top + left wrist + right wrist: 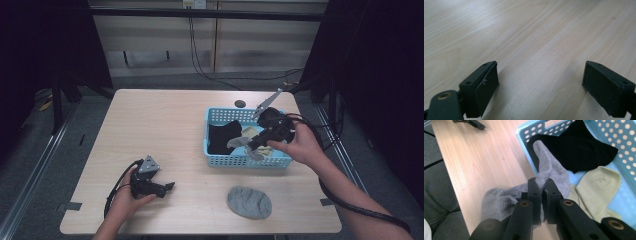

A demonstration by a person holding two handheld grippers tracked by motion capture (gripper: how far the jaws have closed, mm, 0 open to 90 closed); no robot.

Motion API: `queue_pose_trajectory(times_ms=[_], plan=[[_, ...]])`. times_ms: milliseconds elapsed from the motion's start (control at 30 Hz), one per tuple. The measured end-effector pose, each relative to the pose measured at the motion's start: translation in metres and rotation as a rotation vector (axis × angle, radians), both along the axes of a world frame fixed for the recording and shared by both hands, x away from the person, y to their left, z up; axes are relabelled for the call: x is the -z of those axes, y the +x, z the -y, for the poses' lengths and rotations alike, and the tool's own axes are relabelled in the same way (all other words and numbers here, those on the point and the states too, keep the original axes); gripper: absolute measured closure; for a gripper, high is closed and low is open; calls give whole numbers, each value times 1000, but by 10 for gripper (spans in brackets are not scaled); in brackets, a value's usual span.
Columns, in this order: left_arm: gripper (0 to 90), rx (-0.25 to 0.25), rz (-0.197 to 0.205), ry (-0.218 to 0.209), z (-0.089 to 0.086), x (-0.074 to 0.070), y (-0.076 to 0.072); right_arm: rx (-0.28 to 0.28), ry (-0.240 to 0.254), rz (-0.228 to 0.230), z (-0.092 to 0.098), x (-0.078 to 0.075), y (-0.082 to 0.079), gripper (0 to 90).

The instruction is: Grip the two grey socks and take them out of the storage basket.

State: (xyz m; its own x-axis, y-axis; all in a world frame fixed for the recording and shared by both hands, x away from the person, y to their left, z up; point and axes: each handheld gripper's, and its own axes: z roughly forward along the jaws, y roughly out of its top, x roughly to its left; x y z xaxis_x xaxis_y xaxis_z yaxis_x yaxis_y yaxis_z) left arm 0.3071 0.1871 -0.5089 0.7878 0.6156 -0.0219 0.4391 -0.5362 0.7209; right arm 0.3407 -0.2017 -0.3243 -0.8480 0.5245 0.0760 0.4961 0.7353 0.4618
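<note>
A grey sock (549,173) was clamped in the right gripper (541,195), lifted over the basket (240,161). The left gripper (167,187), jaws spread and empty, was rested left of the basket. Next, the sock would likely be carried beside the one (249,202) lying before the basket.

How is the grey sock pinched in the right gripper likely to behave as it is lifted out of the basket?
The grey sock will probably sag: it already drapes limply to both sides of the right gripper. It looks light, thin knit. It seems unlikely to slip, though a trailing end might drag on the blue basket rim.
</note>
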Motion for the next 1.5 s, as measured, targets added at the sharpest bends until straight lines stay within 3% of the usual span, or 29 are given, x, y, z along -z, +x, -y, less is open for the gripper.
queue_pose_trajectory(times_ms=[300, 567, 800, 1167, 1233, 1333, 1500], plan=[[126, 0, 1, 2, 0, 0, 0, -52, 14, 11, -9, -5, -14, 857], [126, 0, -2, -2, 0, 0, 0, -107, 17, -7, -23, 0, -27, 857], [126, -1, 3, 1, 0, 0, 0, -143, 15, -38, -37, 15, -33, 857], [127, -1, 1, -2, 0, 0, 0, -180, 16, -70, -57, 35, -30, 854], [127, 0, 3, 0, 0, 0, 0, -182, 22, -72, -59, 38, -29, 839], [126, 0, 3, 0, 0, 0, 0, -173, 31, -72, -60, 42, -29, 730], [127, 2, 3, 2, 0, 0, 0, -168, 27, -69, -57, 43, -30, 699]])
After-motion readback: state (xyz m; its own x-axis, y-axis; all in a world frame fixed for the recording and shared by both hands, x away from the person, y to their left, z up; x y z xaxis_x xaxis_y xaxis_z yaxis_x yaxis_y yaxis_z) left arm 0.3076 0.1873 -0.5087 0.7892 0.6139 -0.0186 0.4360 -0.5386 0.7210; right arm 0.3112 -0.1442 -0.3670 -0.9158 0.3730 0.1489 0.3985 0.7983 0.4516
